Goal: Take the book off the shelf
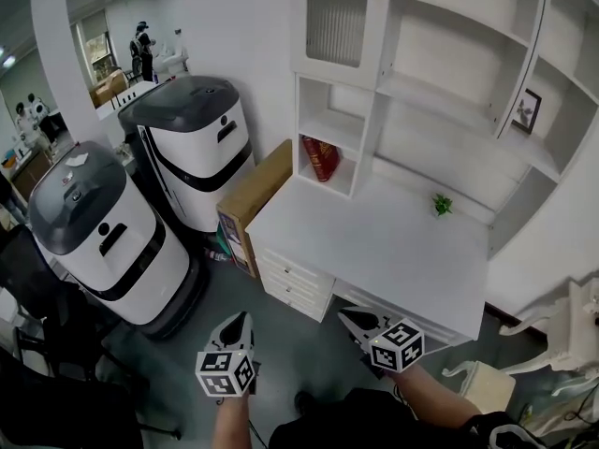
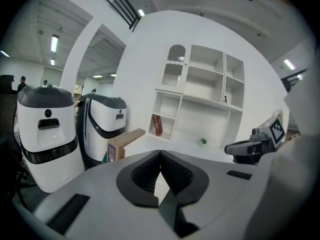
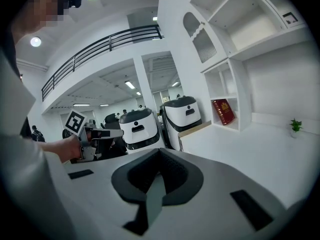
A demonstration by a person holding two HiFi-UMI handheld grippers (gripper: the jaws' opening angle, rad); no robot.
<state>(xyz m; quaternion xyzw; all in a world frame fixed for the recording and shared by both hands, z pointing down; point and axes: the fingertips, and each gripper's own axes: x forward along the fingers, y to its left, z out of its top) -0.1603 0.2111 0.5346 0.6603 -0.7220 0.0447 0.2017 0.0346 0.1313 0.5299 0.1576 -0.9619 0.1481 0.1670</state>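
Both the left tongs [image 1: 240, 318] and right tongs [image 1: 348, 314] sit closed, empty, far from the book [image 1: 320, 157].

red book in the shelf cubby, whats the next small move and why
Probably bring the right gripper forward over the desk toward the red book and open its jaws: it and the left gripper are shut and empty, short of the desk edge, and the book leans in its cubby.
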